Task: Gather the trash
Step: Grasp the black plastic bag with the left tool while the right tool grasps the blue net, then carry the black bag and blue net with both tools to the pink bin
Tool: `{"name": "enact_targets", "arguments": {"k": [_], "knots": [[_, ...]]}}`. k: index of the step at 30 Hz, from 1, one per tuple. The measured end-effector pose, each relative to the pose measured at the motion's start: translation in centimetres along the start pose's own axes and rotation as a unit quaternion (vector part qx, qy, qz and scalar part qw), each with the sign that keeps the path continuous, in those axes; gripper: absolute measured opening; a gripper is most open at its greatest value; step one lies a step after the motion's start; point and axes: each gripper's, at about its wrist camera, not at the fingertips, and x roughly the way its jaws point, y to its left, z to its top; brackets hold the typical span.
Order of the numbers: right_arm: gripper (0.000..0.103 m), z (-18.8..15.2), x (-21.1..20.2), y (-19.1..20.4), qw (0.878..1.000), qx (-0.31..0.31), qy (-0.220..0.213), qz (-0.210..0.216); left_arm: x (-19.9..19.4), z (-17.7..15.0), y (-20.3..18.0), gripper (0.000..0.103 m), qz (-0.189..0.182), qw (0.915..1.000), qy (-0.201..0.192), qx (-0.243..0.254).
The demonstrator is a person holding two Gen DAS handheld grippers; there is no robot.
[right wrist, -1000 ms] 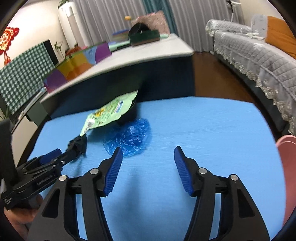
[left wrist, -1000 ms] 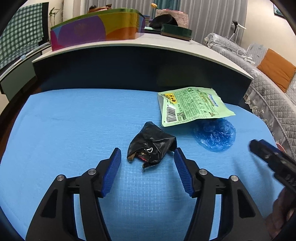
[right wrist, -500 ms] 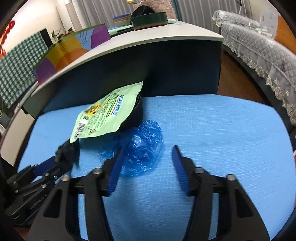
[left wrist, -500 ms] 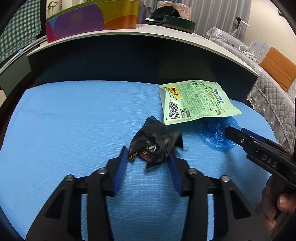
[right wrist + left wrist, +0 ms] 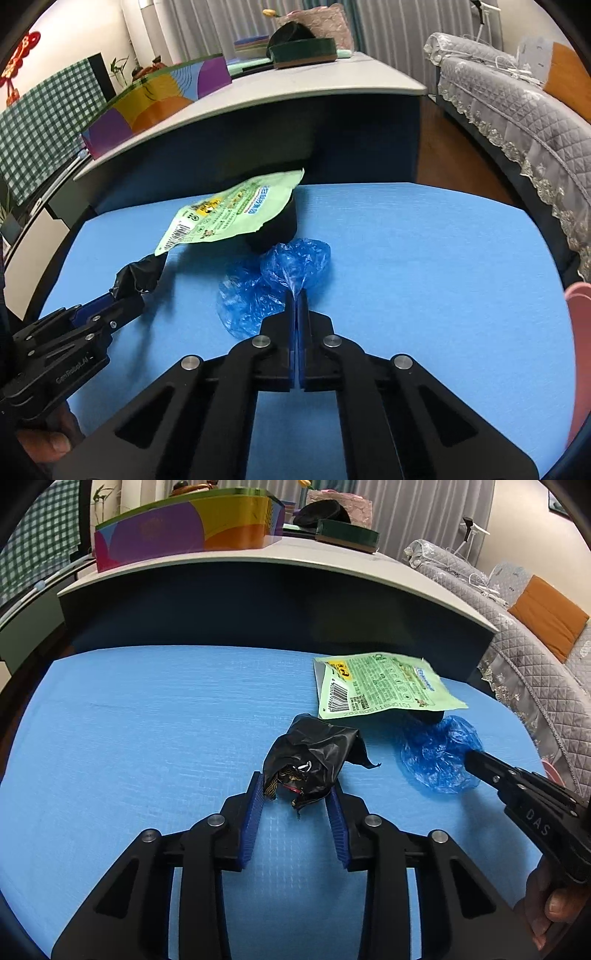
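Note:
A crumpled black wrapper (image 5: 314,753) lies on the blue mat (image 5: 147,720). My left gripper (image 5: 297,792) is shut on the wrapper's near end, blue pads against both sides. The wrapper also shows in the right wrist view (image 5: 140,275). A crinkled blue plastic bag (image 5: 273,277) lies to the right; my right gripper (image 5: 296,295) is shut on its near edge. In the left wrist view the bag (image 5: 439,753) meets the right gripper's tip (image 5: 476,760). A green snack pouch (image 5: 376,686) rests tilted on a black round container (image 5: 277,225).
A dark desk front (image 5: 258,616) rises behind the mat, with a colourful box (image 5: 192,528) on top. A grey quilted sofa (image 5: 517,110) stands to the right. A pink object (image 5: 580,306) sits at the mat's right edge.
Both grippers moved forward and closed from open: the left onto the black wrapper, the right onto the blue plastic bag.

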Motion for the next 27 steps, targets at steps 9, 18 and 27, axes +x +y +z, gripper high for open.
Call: {"name": "enact_targets", "arguments": {"k": [9, 18, 27], "knots": [[0.001, -1.7, -5.6, -0.6, 0.999, -0.010, -0.024, -0.020, -2.9, -0.9, -1.1, 0.033, -0.019, 0.9994, -0.025, 0.013], [0.001, -3.4, -11.7, -2.1, 0.998, -0.007, -0.051, -0.040, -6.7, -2.4, -3.7, 0.033, -0.039, 0.9964, -0.057, 0.048], [0.001, -4.7, -16.4, -4.7, 0.994, 0.012, -0.088, -0.069, -9.4, -3.3, -6.5, 0.033, -0.064, 0.9899, -0.092, 0.086]]}}
